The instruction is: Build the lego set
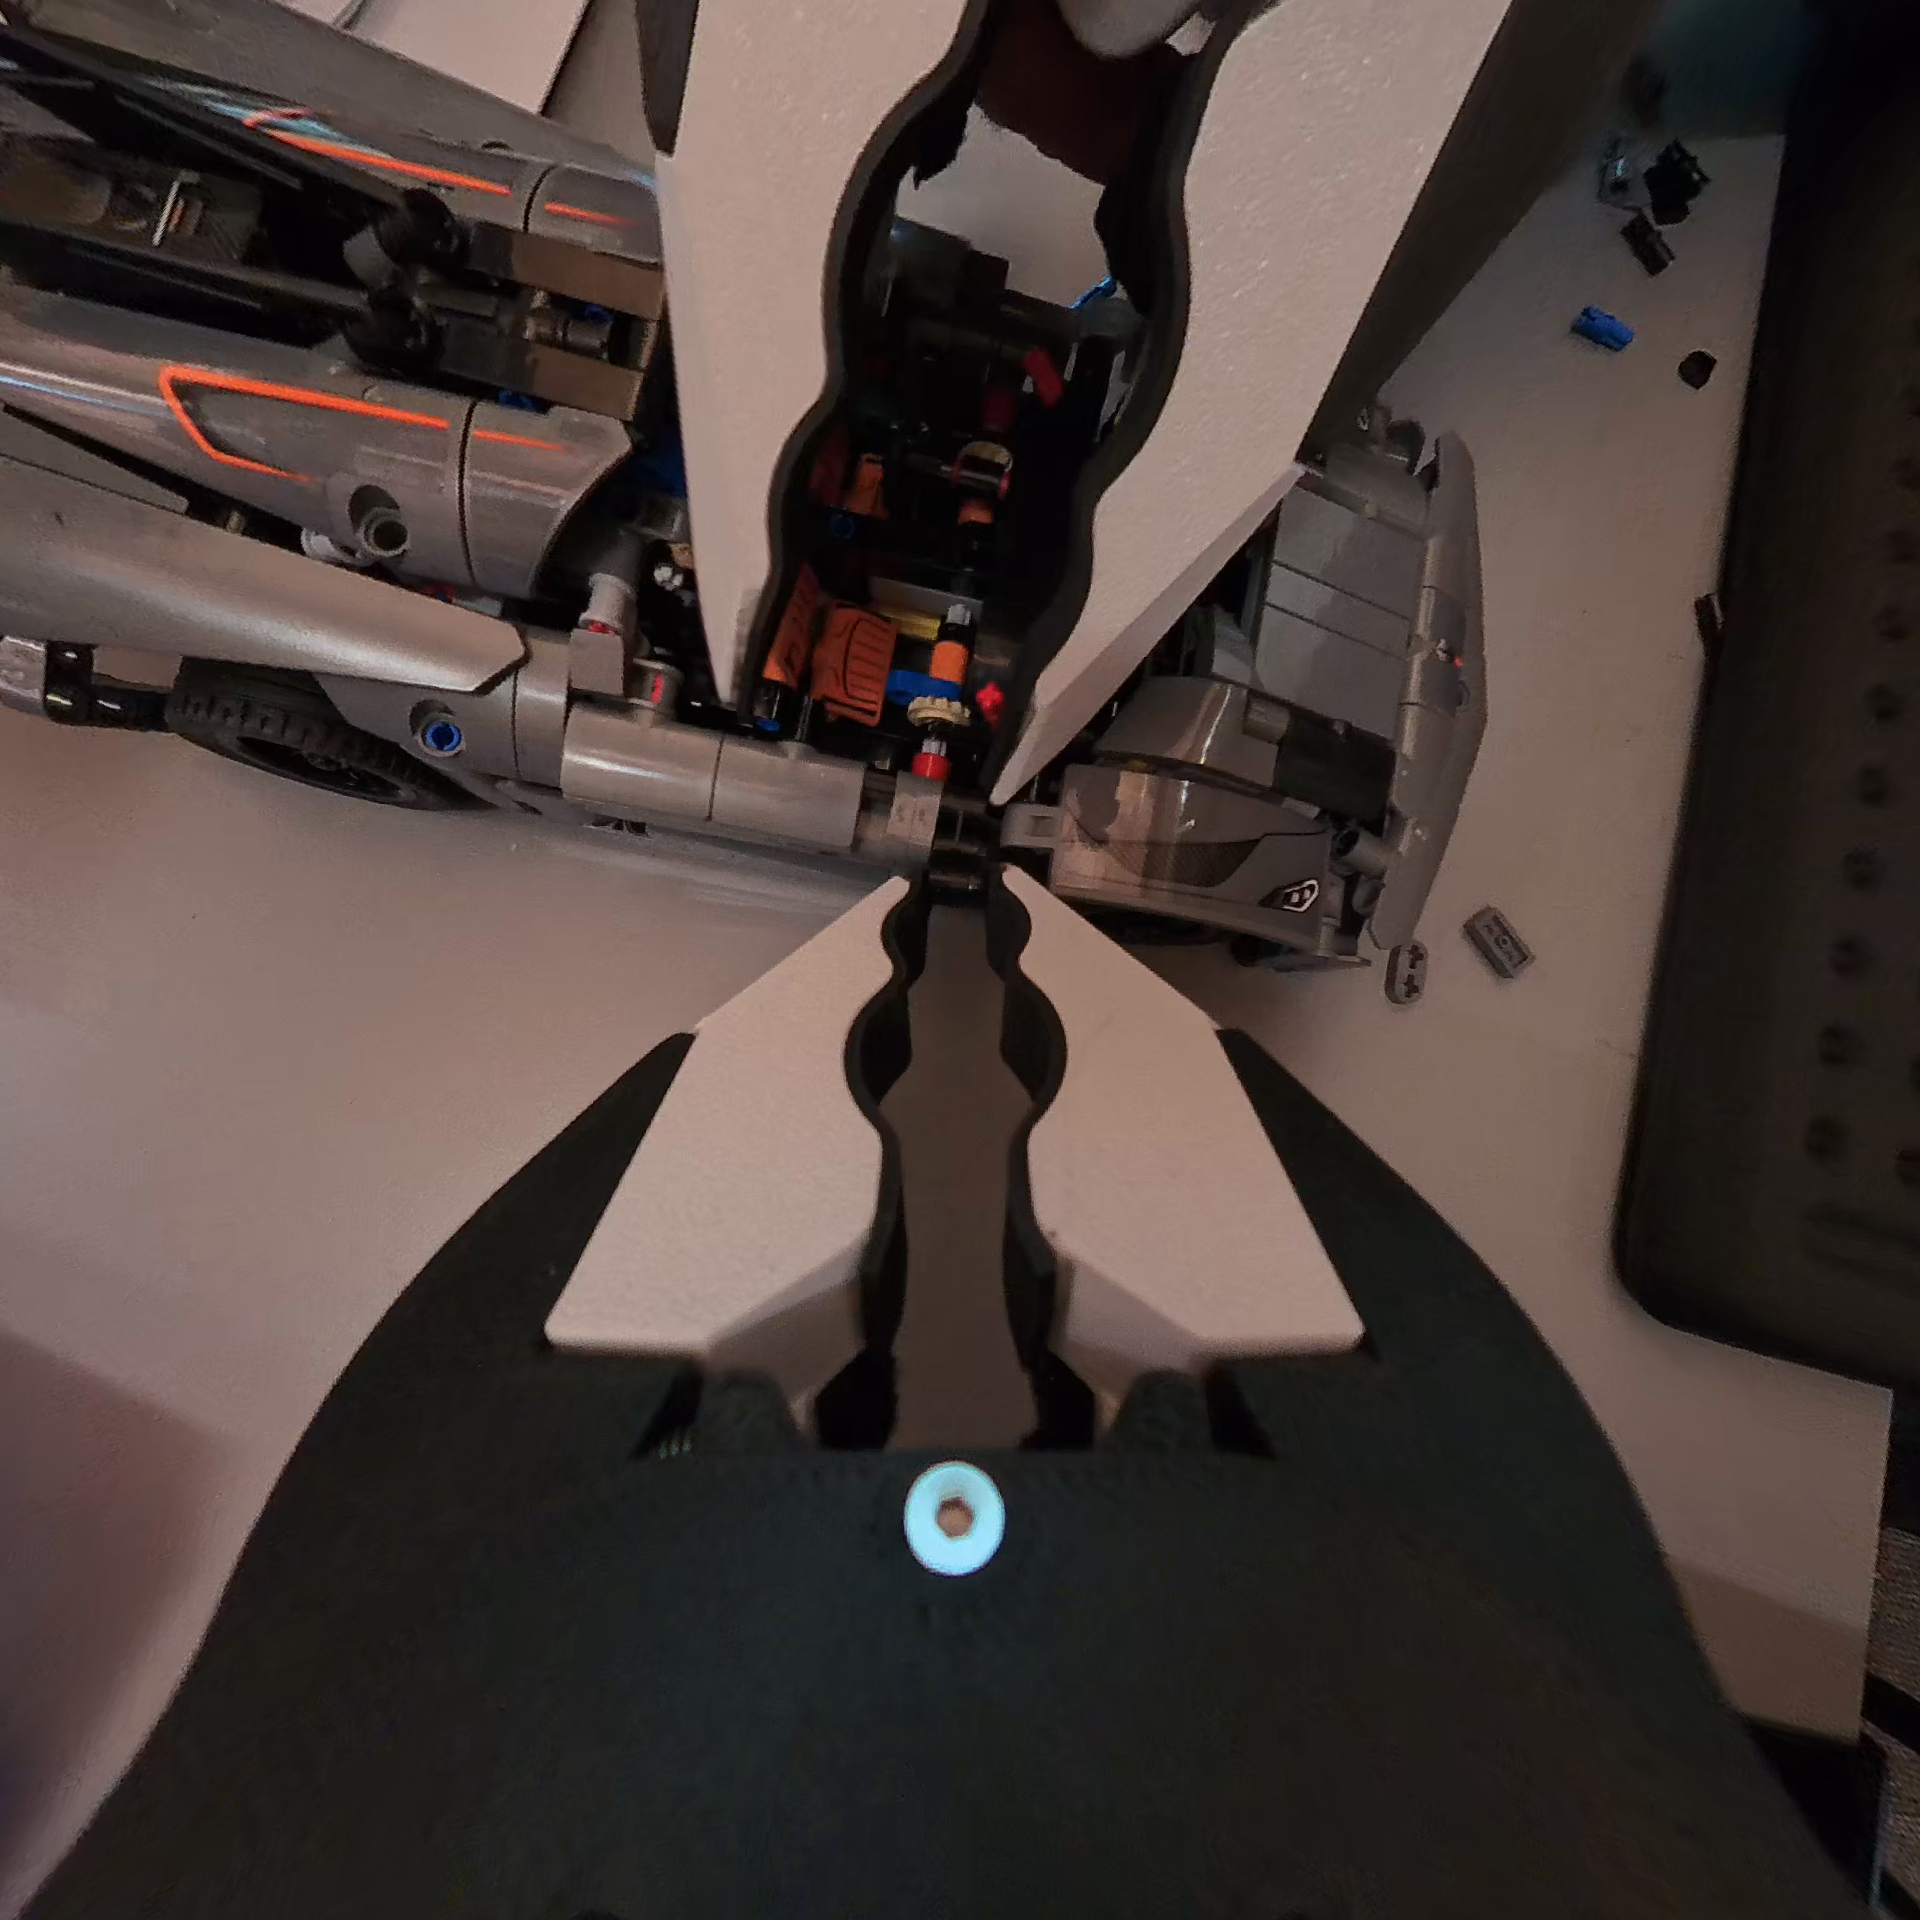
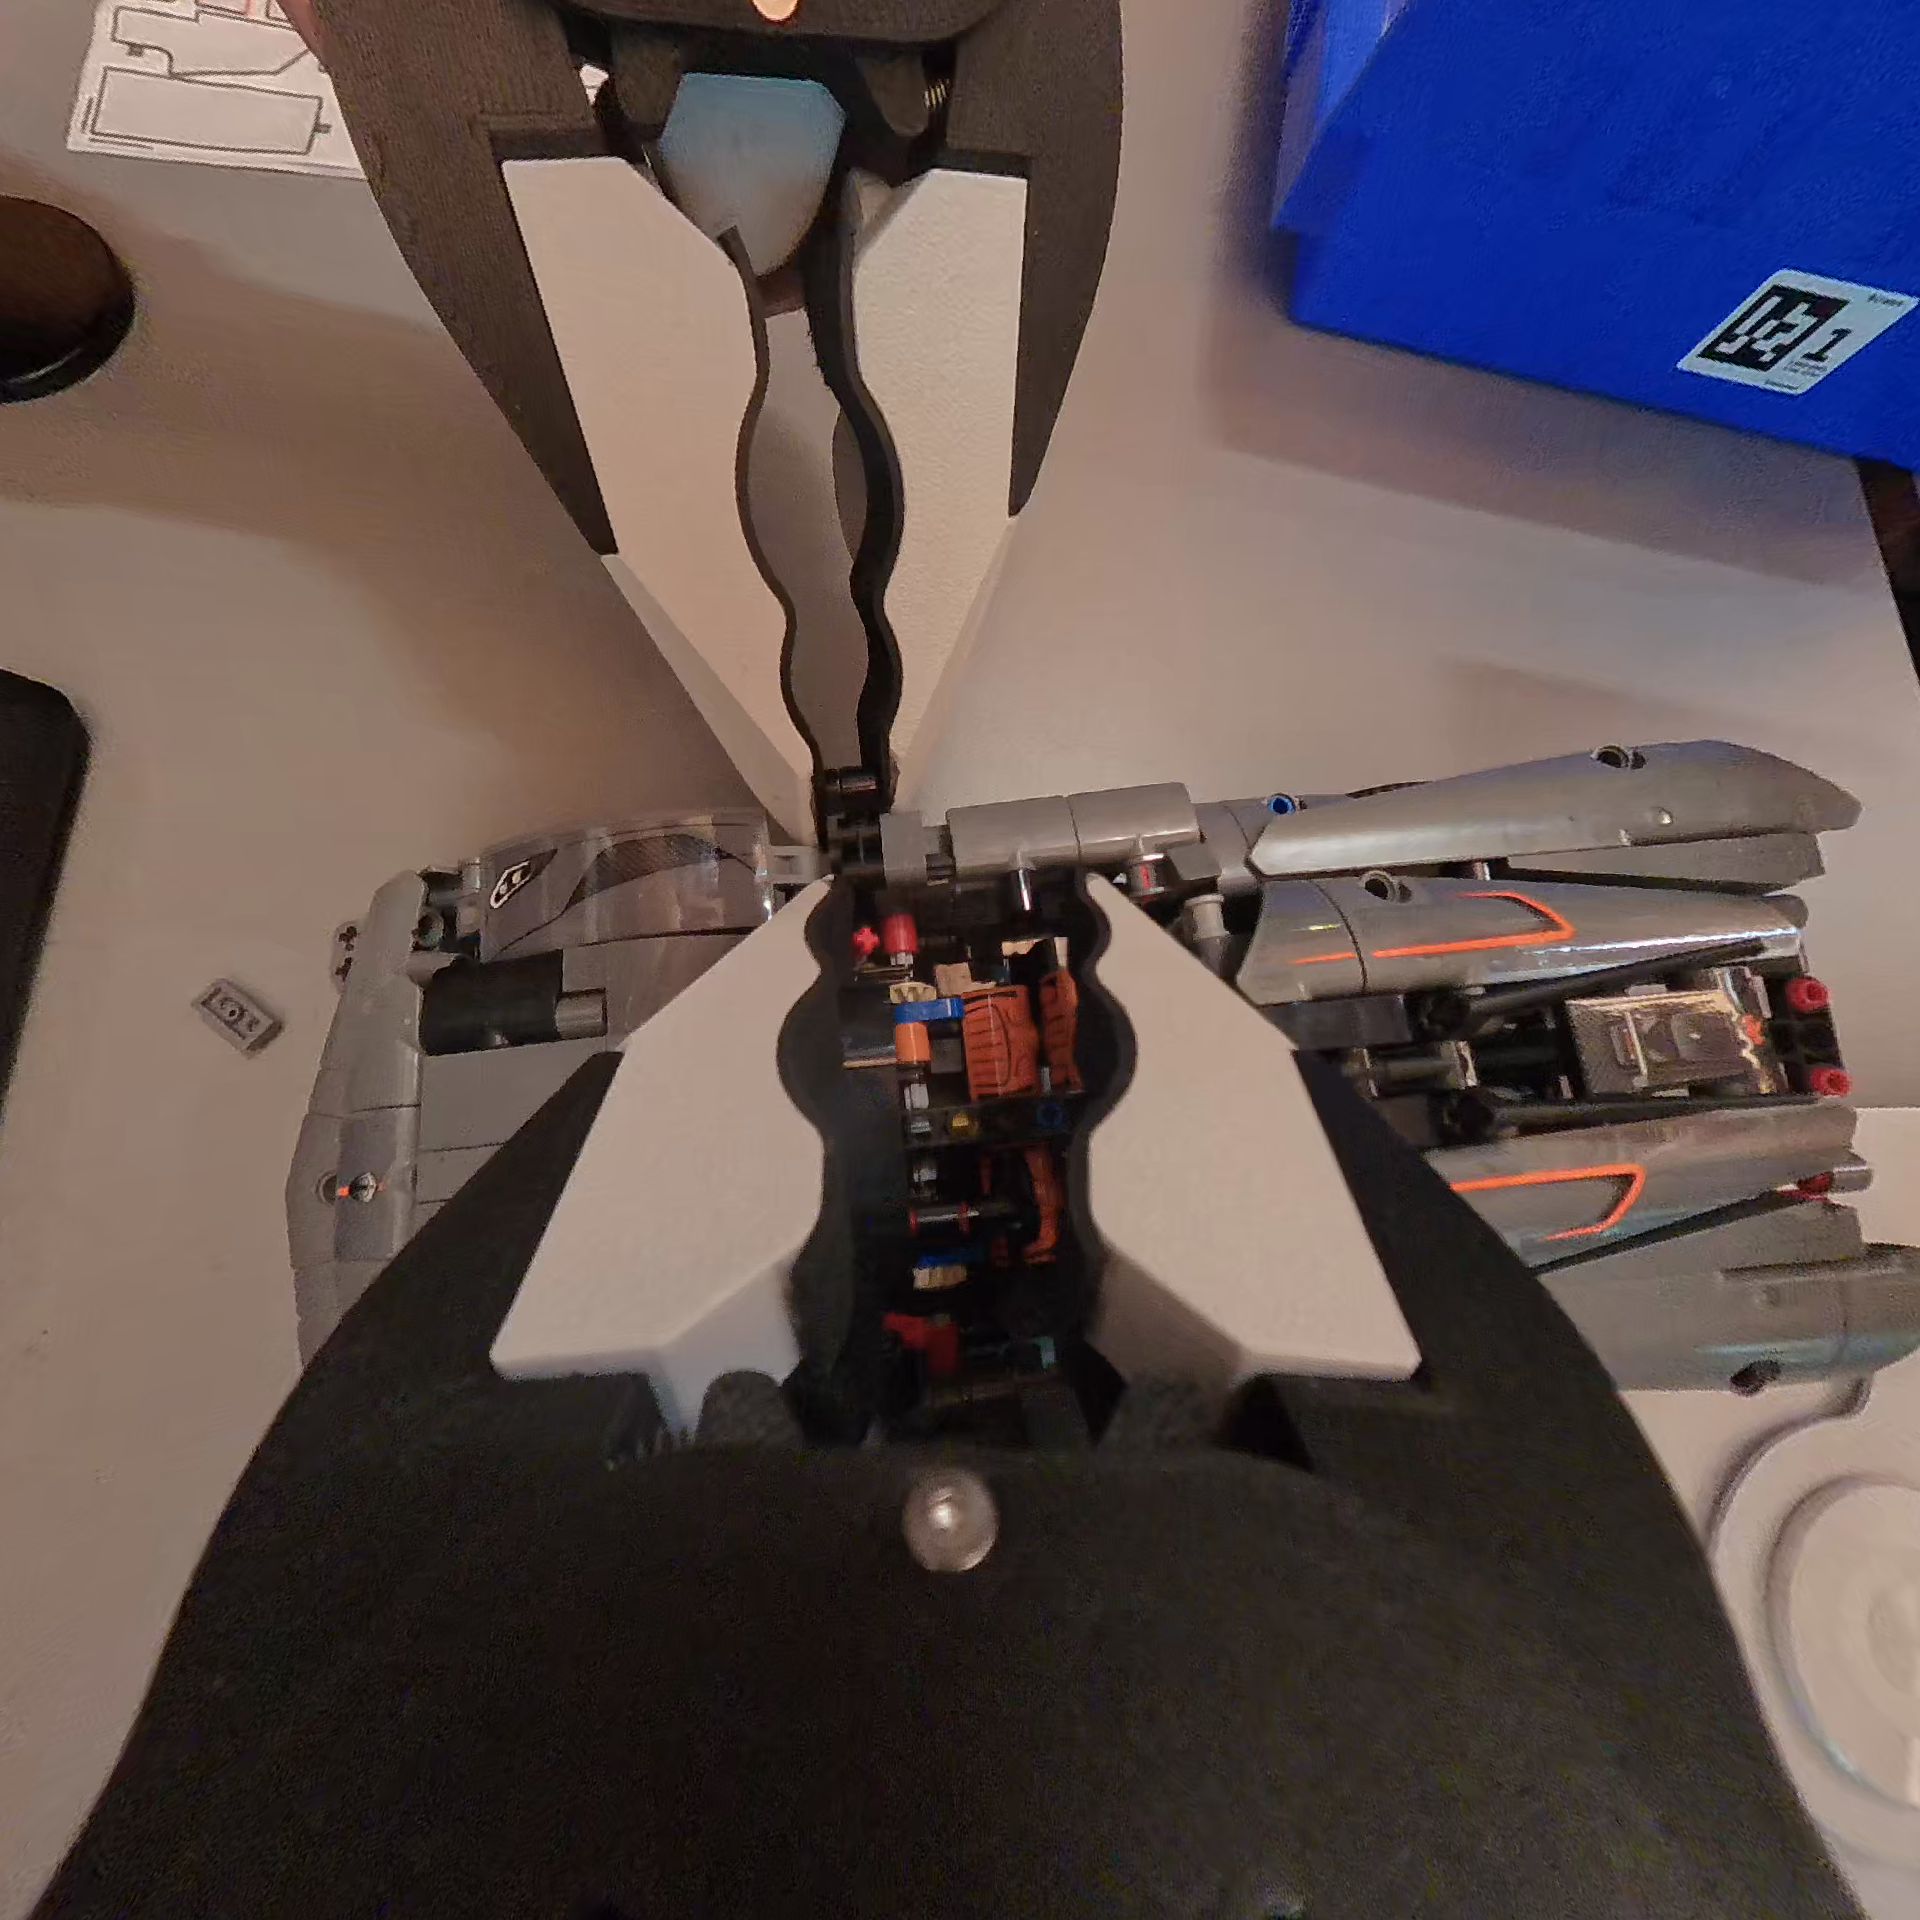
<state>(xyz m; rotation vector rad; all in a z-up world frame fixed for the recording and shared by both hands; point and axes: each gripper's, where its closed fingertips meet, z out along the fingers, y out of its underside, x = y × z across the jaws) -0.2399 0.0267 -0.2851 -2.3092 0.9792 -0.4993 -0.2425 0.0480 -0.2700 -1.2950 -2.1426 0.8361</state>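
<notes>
A grey Lego car (image 1: pixel 312 468) with orange lines lies on the white table; it also shows in the right wrist view (image 2: pixel 1507 935). My left gripper (image 1: pixel 956 878) is shut on a small black connector piece (image 1: pixel 956 847) at the car's near side edge, between the grey sill and the front wheel arch. In the right wrist view the left gripper (image 2: pixel 857 795) comes from the top, holding that black piece (image 2: pixel 854 821). My right gripper (image 2: pixel 961 894) is open, its fingers straddling the open cockpit with orange seats (image 2: pixel 997 1039). It shows in the left wrist view (image 1: pixel 862 738) too.
A blue bin (image 2: pixel 1558 187) stands at the far right. A loose grey plate (image 1: pixel 1496 940), a blue pin (image 1: pixel 1600 327) and black bits (image 1: pixel 1662 197) lie beside the car's nose. A dark mat (image 1: pixel 1787 727) borders the table. An instruction sheet (image 2: pixel 197 94) and a cable (image 2: pixel 1787 1538) lie nearby.
</notes>
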